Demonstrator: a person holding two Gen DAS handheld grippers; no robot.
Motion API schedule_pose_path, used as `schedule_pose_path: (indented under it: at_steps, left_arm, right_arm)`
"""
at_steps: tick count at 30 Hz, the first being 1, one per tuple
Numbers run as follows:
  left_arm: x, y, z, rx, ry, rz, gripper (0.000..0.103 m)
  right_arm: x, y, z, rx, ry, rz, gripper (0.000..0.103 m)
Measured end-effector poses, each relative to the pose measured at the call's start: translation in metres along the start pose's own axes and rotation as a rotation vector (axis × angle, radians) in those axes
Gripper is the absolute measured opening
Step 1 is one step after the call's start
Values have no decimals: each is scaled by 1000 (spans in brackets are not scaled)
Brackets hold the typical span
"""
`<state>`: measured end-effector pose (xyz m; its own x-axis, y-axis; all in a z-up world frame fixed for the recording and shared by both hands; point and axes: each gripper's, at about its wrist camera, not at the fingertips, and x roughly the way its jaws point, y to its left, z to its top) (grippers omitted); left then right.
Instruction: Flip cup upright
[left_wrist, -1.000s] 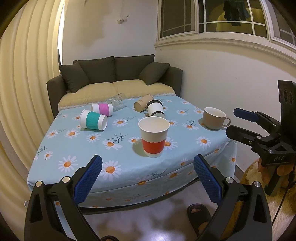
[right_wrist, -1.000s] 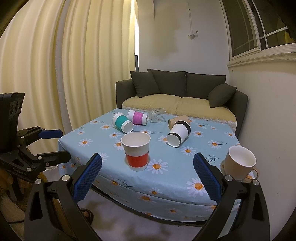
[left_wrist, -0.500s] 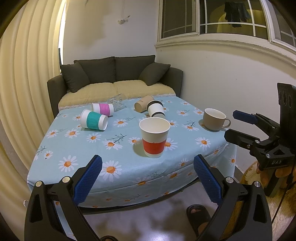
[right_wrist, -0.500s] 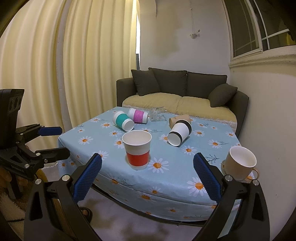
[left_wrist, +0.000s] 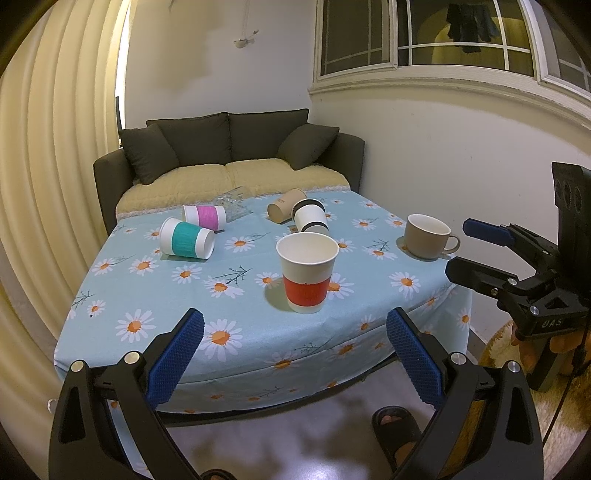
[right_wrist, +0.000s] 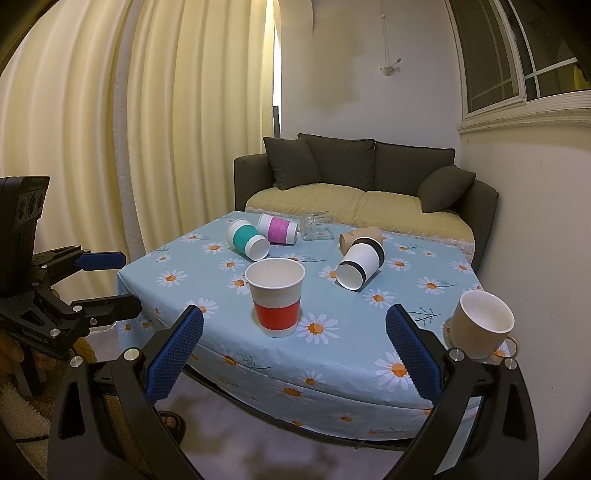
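A red-banded paper cup (left_wrist: 307, 273) (right_wrist: 276, 295) stands upright near the table's front edge. A teal-banded cup (left_wrist: 186, 243) (right_wrist: 248, 240), a pink-banded cup (left_wrist: 205, 217) (right_wrist: 277, 229), a black-banded white cup (left_wrist: 311, 218) (right_wrist: 360, 265) and a brown paper cup (left_wrist: 286, 205) (right_wrist: 360, 235) lie on their sides farther back. A tan mug (left_wrist: 428, 240) (right_wrist: 480, 325) stands upright at the right. My left gripper (left_wrist: 293, 360) is open and empty, off the table's front. My right gripper (right_wrist: 293, 360) is open and empty too.
The table has a light blue daisy cloth (left_wrist: 155, 295) (right_wrist: 369, 332). A clear glass (left_wrist: 232, 203) (right_wrist: 316, 226) lies at the back. A dark sofa (left_wrist: 236, 162) stands behind the table, curtains on the left. A sandalled foot (left_wrist: 393, 424) is on the floor.
Both grippers have shifted only slightly; the table looks a little nearer. The cups have not moved.
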<state>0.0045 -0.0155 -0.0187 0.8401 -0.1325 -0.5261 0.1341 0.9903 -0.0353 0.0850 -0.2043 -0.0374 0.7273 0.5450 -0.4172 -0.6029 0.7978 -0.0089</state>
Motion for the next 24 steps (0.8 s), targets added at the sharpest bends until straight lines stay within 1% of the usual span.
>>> schedule_pose_path:
  at_steps: [24]
  left_arm:
    - [1, -1, 0, -3, 5, -3, 96]
  right_arm:
    - [3, 2, 0, -5, 8, 1, 98]
